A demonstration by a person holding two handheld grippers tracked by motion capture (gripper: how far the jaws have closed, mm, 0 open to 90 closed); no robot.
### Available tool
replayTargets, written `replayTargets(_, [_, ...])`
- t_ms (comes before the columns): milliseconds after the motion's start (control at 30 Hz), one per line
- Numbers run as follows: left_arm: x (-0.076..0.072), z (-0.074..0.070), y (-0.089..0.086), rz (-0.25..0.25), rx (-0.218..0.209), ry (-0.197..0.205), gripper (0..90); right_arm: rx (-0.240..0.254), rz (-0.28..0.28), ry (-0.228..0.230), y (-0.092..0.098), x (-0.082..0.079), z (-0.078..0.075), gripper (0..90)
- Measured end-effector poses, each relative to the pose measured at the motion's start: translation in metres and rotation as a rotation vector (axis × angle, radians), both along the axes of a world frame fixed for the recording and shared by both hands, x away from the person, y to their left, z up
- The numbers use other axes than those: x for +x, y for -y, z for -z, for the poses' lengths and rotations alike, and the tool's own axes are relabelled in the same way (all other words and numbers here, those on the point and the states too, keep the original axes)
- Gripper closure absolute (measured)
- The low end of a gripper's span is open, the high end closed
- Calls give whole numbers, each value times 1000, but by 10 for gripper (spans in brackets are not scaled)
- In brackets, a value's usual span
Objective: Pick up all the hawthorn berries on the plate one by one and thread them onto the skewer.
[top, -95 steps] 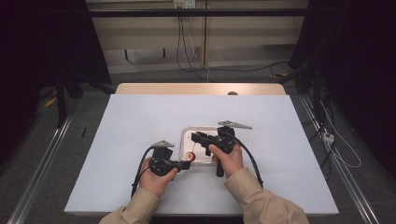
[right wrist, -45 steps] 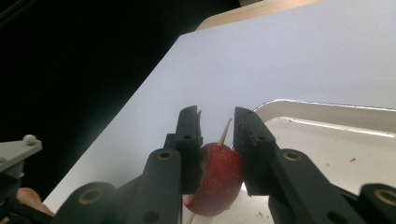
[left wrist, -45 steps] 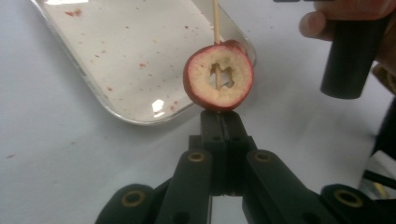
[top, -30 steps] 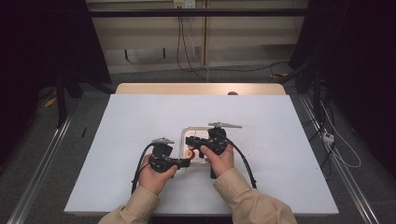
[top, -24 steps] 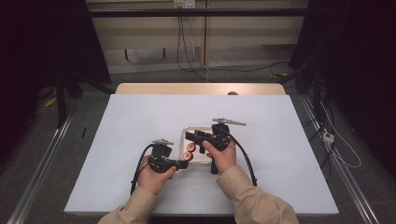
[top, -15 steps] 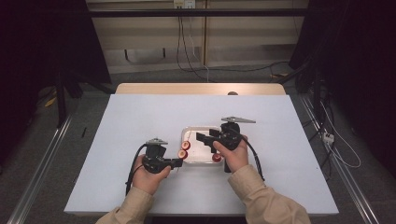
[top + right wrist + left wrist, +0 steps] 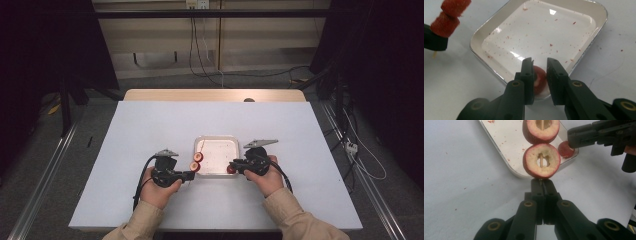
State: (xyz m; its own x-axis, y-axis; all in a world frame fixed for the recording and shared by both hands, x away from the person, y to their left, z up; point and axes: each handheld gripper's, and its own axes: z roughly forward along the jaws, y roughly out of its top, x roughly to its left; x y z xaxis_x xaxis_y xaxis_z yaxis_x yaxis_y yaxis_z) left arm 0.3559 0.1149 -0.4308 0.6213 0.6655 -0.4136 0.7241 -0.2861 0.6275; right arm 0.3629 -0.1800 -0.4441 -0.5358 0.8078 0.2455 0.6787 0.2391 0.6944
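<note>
Clamping a skewer (image 7: pixel 540 162) bearing 2 fruit slices (image 7: pixel 541 160), the left gripper (image 7: pixel 543 185) sits lower centre; the right gripper (image 7: pixel 539 67) jaws, just closing, straddle a slice (image 7: pixel 539 80) in the tray (image 7: pixel 599 10).

White table (image 7: pixel 150 130) sat on a grey floor (image 7: pixel 45 150). Wooden strip (image 7: pixel 215 95) ran along the table's far edge. Cables (image 7: pixel 200 55) hung by the back wall; probably a power strip (image 7: pixel 352 146) lay at right.

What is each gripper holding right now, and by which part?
Left gripper pinches the skewer at its bare end below two fruit slices. Right gripper straddles a slice in the tray; grip unclear.
</note>
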Motion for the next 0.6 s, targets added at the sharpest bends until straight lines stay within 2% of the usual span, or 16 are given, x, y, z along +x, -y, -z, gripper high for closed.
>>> replayTargets(67, [0,0,0,2,2,2,900,-16,0,10,0,-2,1,778])
replayTargets(133, [0,0,1,3,-1,3,900,4,7,2,-2,-1,2,785])
replayTargets(333, [0,0,1,10,-3,-1,900,27,22,20,-14,9,6,791])
replayTargets(400, [0,1,1,14,-2,-3,900,38,41,35,-18,14,8,791])
replayTargets(600, [0,1,1,9,-7,-7,900,81,130,35,-23,30,12,766])
